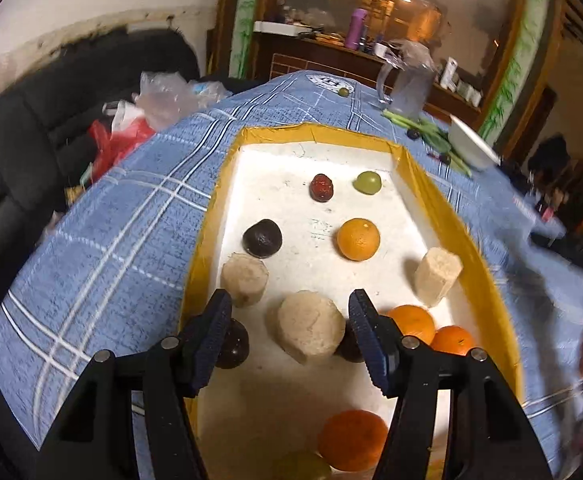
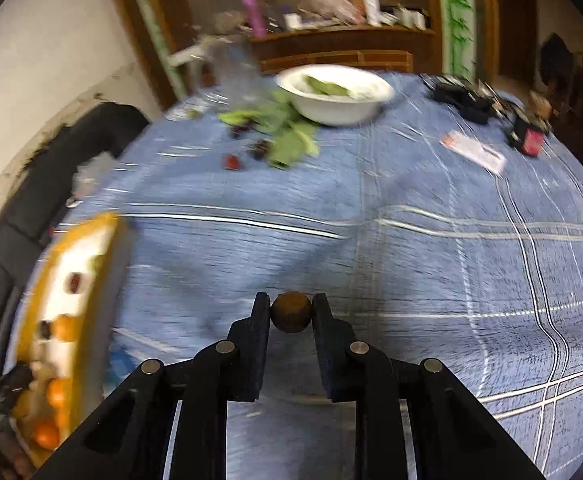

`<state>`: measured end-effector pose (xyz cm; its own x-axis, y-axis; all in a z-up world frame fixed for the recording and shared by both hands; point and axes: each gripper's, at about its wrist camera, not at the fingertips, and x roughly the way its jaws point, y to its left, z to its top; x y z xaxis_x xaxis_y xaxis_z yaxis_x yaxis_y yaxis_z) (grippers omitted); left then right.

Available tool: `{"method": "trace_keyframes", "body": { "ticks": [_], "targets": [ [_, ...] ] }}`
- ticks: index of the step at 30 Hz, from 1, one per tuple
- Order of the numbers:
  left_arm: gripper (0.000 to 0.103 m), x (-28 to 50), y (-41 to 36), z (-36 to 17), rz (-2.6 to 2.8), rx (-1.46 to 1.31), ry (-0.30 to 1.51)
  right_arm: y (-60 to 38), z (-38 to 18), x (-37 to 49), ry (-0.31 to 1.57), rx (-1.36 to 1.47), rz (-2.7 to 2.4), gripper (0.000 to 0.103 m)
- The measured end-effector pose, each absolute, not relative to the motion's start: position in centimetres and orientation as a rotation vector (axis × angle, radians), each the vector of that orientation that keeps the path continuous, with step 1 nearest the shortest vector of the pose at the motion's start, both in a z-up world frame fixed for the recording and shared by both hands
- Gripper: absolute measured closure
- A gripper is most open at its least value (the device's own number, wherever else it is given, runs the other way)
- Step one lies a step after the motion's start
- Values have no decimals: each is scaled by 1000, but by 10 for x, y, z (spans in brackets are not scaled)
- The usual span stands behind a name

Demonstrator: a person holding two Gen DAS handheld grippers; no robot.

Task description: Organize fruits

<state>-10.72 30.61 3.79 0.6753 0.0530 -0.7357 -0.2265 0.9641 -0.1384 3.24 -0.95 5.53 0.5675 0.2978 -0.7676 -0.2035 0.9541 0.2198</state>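
Blue plaid tablecloth (image 2: 411, 184) bears tray (image 1: 431, 184), bowl (image 2: 335, 108).

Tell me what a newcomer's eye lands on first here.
First, the yellow-rimmed tray on the blue checked cloth, holding oranges, dark fruits and pale chunks, with the open left gripper over one pale chunk. Then the right gripper, pinching a small brown fruit above the cloth.

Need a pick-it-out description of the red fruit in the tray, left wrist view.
Start at the yellow-rimmed white tray on the blue checked cloth. Go to its far end, where two small fruits sit side by side. The red fruit is the left one, dark red and wrinkled, whereas its neighbour, the green fruit, is smooth and pale.
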Motion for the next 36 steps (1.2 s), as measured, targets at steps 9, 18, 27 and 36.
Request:
{"method": "trace_keyframes", "body": {
  "ticks": [9, 18, 27, 36],
  "targets": [
    [40, -114, 318, 47, 66, -205, 782, 110, 87, -34, 933, 46, 680, 79],
    [25, -149, 338, 69, 132, -312, 720, 178, 60, -43, 1001, 16, 771, 78],
    [19, -167, 324, 83, 258, -220, 642, 155, 81, -57, 924, 31, 688, 53],
    [0, -216, 280, 135, 600, -47, 344, 130, 98, -104, 799, -7, 619, 39]
  ]
}}
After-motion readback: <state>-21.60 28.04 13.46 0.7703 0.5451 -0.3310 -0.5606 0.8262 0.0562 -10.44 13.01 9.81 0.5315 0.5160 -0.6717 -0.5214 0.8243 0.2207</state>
